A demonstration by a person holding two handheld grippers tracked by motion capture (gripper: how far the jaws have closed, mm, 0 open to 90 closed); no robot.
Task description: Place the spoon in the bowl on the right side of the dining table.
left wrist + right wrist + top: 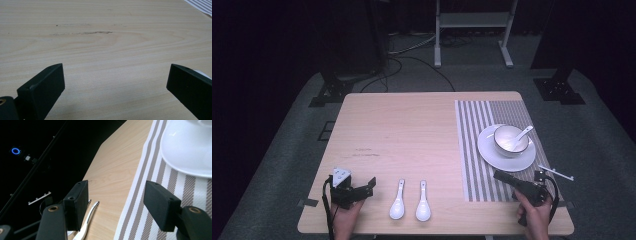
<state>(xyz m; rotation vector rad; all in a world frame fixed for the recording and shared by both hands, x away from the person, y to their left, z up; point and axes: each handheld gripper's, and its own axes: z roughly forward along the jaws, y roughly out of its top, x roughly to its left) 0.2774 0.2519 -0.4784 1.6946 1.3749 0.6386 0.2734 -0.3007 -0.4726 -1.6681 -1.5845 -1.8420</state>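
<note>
Two white spoons lie side by side near the table's front edge, handles pointing away. My left gripper rests just left of them, open; in the left gripper view only bare wood lies between its jaws, and a sliver of a white spoon peeks past the right jaw. A white bowl holding a third spoon sits on a white plate. My right gripper hovers open just in front of the plate; in its own view the jaws straddle the placemat's edge, with a spoon handle beyond.
A grey-and-white striped placemat covers the right part of the wooden table. Beyond the table's far edge are stand legs, cables and dark equipment on a grey floor.
</note>
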